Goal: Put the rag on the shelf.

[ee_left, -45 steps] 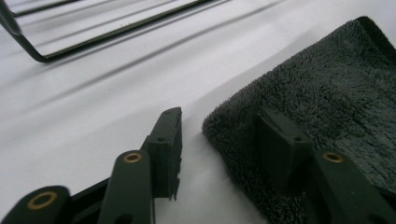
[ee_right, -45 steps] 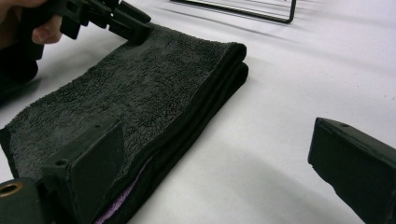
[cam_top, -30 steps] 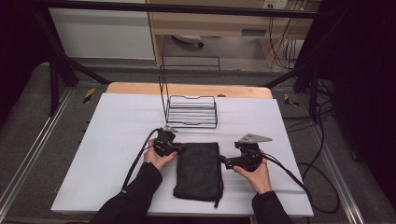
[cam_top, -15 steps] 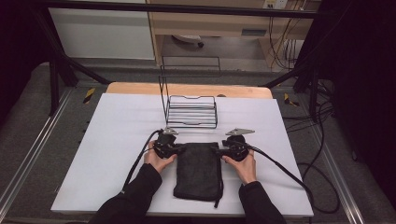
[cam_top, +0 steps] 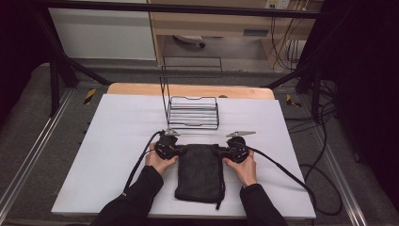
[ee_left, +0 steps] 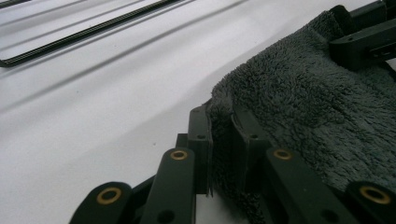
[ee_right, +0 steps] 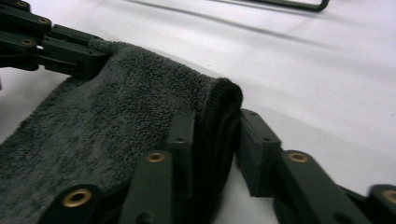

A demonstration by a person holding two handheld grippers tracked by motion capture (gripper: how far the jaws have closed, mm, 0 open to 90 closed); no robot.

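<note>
both the left gripper (ee_left: pixel 219 154) and right gripper (ee_right: pixel 212 154) are clamping the dark towel's (cam_top: pixel 200 172) far corners between their jaws, though the thick fold between the right jaws is risking slipping out.

A lab — black frame rig (cam_top: pixel 61 70), trailing cables (cam_top: pixel 324 141), white-topped table (cam_top: pixel 108 141).

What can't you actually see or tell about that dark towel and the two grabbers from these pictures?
- Towel: its underside and how many layers it is folded in, hidden by its own top face in the high view.
- Left gripper: the jaw tips, buried in the pile in the left gripper view.
- Right gripper: whether its far jaw touches the cloth; that view is blurred there.
- Wire rack: cut off in both gripper views.
</note>
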